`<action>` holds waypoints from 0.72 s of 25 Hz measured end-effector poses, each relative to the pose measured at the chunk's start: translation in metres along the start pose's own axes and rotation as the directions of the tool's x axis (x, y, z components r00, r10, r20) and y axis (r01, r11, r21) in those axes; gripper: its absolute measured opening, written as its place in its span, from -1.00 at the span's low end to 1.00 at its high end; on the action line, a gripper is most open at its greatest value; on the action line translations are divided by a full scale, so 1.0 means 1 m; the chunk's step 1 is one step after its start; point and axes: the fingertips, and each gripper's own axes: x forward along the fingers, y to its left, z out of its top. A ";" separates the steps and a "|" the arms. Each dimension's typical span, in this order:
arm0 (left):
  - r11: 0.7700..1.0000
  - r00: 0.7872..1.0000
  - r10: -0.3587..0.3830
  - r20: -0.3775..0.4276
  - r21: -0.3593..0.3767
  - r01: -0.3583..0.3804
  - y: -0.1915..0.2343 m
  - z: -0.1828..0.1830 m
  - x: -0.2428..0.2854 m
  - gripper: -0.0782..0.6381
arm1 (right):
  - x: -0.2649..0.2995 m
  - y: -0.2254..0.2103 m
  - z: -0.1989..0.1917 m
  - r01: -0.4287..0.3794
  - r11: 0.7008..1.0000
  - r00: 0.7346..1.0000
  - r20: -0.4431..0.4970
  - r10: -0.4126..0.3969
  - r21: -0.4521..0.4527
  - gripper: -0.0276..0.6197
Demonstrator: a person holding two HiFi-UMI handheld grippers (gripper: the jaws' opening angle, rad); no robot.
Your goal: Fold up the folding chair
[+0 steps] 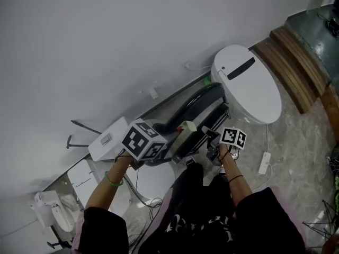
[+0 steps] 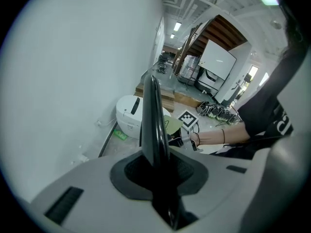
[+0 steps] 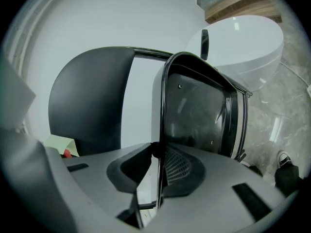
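Black glossy plastic stands edge-on between the jaws of the left gripper (image 2: 158,171). They are clenched on a thin panel of the chair (image 2: 153,115), which rises straight ahead of them. The right gripper (image 3: 158,176) likewise pinches a slim rim of the seat (image 3: 197,110). The seat spreads to the right of its jaws and the backrest (image 3: 90,101) lies to their left.

Both holds look risky, since each bites only a narrow, slick edge (little pad area is engaged). If the hinge resists or the two hands pull unevenly, a panel could slide out. The chair would then probably drop or spring open.

A white pod (image 3: 248,42) stands near, beyond the right jaws, and the wall (image 2: 73,72) runs close on the left of the left jaws. A loose swing could knock the one or scrape the other.
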 end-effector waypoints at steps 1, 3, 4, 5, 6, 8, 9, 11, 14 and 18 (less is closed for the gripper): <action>1.000 1.000 -0.007 -0.002 0.013 0.007 0.009 -0.001 -0.004 -0.59 | 0.008 0.005 0.000 0.000 1.000 1.000 0.007 0.000 0.007 -0.69; 0.999 1.000 -0.021 -0.002 0.037 0.021 0.024 -0.001 -0.012 -0.59 | 0.021 0.013 -0.001 0.000 1.000 1.000 0.017 0.000 0.017 -0.69; 0.999 1.000 -0.027 -0.001 0.048 0.027 0.030 -0.001 -0.015 -0.59 | 0.026 0.017 -0.001 0.001 1.000 1.000 0.022 -0.001 0.019 -0.69; 0.998 1.000 -0.031 0.001 0.055 0.031 0.037 0.000 -0.018 -0.59 | 0.032 0.020 0.000 0.001 1.000 1.000 0.026 -0.002 0.020 -0.69; 0.998 0.999 -0.034 0.002 0.059 0.034 0.043 0.000 -0.022 -0.59 | 0.038 0.024 0.001 0.002 1.000 1.000 0.027 -0.003 0.019 -0.69; 0.998 0.999 -0.033 0.004 0.057 0.032 0.056 0.000 -0.027 -0.59 | 0.051 0.029 0.003 0.006 1.000 1.000 0.023 -0.006 0.017 -0.69; 0.998 1.000 -0.031 0.004 0.051 0.031 0.063 0.000 -0.028 -0.59 | 0.058 0.032 0.004 0.008 1.000 1.000 0.020 -0.008 0.016 -0.69; 0.999 1.000 -0.027 0.005 0.037 0.027 0.075 0.001 -0.030 -0.59 | 0.071 0.035 0.009 0.012 1.000 1.000 0.011 -0.012 0.015 -0.69; 1.000 1.000 -0.016 0.004 0.013 0.015 0.097 0.003 -0.030 -0.58 | 0.093 0.039 0.018 0.011 1.000 1.000 -0.015 -0.011 0.004 -0.69; 0.999 1.000 0.004 -0.003 -0.039 -0.004 0.135 0.007 -0.027 -0.58 | 0.129 0.041 0.036 0.016 1.000 0.998 -0.068 -0.017 -0.008 -0.69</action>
